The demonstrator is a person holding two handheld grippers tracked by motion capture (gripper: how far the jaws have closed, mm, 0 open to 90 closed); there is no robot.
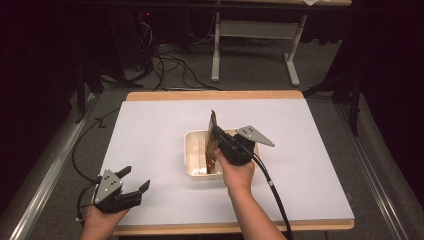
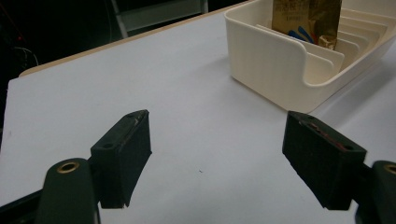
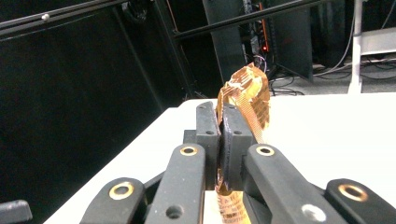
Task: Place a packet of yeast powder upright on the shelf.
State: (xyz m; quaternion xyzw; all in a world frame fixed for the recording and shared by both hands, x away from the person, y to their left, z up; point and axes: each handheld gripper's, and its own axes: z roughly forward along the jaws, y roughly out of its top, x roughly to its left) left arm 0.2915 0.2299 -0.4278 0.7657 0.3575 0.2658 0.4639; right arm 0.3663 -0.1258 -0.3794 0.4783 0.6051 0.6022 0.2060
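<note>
Right gripper (image 1: 216,134) pinches a flat gold foil packet (image 1: 212,126), held upright over the cream plastic slotted rack (image 1: 194,150) at mid-table. Left gripper (image 1: 131,181), jaws spread and empty, rests near the white table's (image 1: 150,130) front-left corner.

Pretty dim room, only the white-topped table (image 1: 150,130) with its wood edging is properly lit; grey carpet floor (image 1: 250,70) all around it; beyond the table's far edge there's a pale metal desk frame (image 1: 216,45) and a tangle of black cables (image 1: 170,65); black stands (image 1: 350,95) off to the table's right, everything past that just darkness.
</note>
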